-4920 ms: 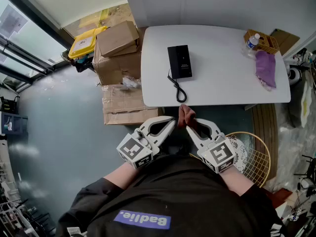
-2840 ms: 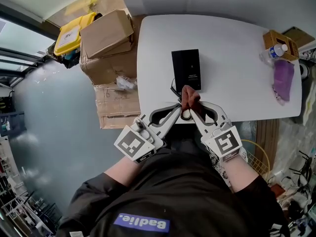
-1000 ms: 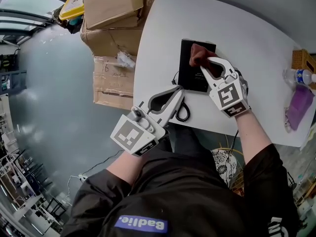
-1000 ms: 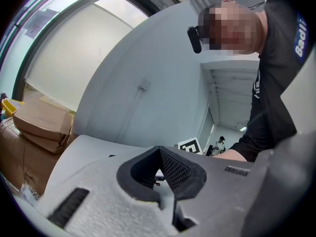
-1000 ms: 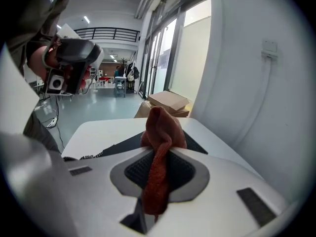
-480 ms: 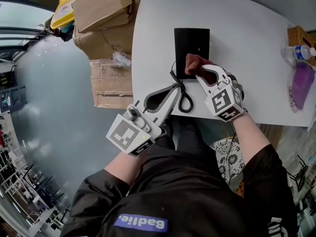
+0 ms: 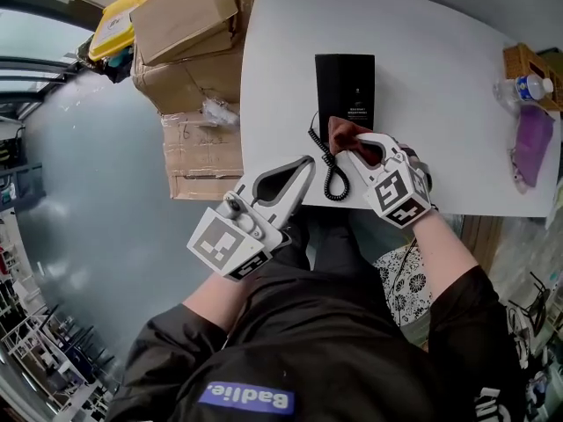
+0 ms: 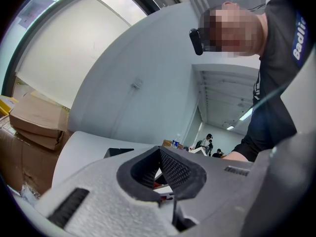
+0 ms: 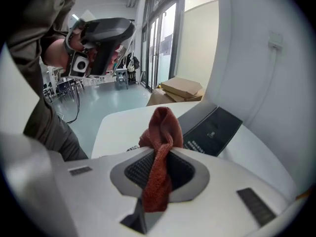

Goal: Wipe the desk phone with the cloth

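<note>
Cloth (image 9: 160,127) pinched in right tool (image 7: 350,148); bottle (image 7: 515,90) against basket (image 7: 521,58).

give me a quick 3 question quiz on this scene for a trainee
1. Pick one: the right gripper is shut on A) the red-brown cloth, B) a pen, C) nothing.
2. True or false: the left gripper is shut and empty.
3. What colour is the other cloth lying near the water bottle?
Key: 1 A; 2 true; 3 purple.
</note>
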The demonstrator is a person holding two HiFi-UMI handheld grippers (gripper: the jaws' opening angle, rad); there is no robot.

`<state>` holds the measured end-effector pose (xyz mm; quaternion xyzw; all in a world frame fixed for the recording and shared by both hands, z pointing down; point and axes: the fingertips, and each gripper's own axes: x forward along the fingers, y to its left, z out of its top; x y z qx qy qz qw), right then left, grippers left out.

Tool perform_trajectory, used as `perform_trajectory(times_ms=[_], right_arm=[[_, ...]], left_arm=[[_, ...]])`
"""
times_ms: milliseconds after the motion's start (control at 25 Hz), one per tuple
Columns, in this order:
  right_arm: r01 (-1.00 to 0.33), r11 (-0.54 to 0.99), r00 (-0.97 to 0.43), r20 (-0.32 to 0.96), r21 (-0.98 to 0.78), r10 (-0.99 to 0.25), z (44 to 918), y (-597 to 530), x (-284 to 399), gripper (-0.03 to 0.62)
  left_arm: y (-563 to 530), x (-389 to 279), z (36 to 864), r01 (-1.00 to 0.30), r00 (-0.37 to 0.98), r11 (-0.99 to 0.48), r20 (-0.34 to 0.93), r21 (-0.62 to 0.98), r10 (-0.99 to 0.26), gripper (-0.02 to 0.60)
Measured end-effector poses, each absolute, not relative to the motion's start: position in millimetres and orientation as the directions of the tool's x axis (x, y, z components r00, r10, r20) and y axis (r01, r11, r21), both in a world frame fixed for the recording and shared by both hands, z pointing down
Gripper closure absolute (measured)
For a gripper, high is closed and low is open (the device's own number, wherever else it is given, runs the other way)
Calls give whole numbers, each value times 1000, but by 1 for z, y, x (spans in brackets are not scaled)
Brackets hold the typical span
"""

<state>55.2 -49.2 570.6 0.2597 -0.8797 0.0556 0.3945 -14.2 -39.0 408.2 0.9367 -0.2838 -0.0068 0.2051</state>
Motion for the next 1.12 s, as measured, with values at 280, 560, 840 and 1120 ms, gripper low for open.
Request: perform_trajectory(times_ms=[280,560,840,1120], right_arm=[[-483,849,-557,673,213,-486,519,-120,44,523],[-466,844,-559,651,265,-513,502,-193,33,523],[-431,872,-569,680,233,-462,520,-185,22,523],[-396,899,-580,707,189,-404,545,-134,17,523]], left_arm=[[-49,-34,388,-561,816,-743,92,365,-571,566],[-58,-43,380,-607,781,-712,103,353,-616,566],[-63,-57,388,-639,755,-682,120,357,-645,566],[-53,-53,396,-626,766,-685,127,374,-630,566]])
